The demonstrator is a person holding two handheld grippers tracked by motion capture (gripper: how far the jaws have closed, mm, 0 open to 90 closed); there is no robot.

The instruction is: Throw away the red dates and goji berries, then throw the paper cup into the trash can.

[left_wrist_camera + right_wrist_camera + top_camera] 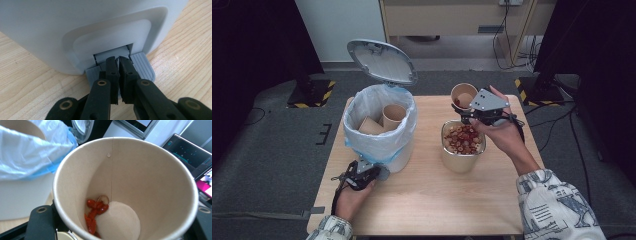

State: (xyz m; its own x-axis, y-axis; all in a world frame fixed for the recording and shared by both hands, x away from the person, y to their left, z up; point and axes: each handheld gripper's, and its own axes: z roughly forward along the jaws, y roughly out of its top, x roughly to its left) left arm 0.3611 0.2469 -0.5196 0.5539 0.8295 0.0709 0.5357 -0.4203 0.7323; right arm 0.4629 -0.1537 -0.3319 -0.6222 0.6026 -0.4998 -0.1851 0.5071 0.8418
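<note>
A white pedal bin (pixel 379 132) stands at the table's left with its lid (pixel 382 61) up and two paper cups (pixel 393 116) in its liner. My left gripper (pixel 374 172) sits low at the bin's front. In the left gripper view its jaws (pixel 117 60) are shut and rest on the grey pedal (pixel 142 66). My right gripper (pixel 462 112) is shut on a paper cup (pixel 463 95), held tilted above and behind a clear container of red and tan dried pieces (pixel 463 145). A few red bits (pixel 96 207) cling inside the cup (pixel 150 182), between the right gripper's jaws (pixel 122 220).
The wooden table (pixel 422 195) has bare room in front of the bin and container. The bin's blue-edged liner (pixel 27 152) lies just left of the held cup. A lit screen (pixel 192 152) shows behind it. Cables and stand bases lie on the grey floor (pixel 272 150).
</note>
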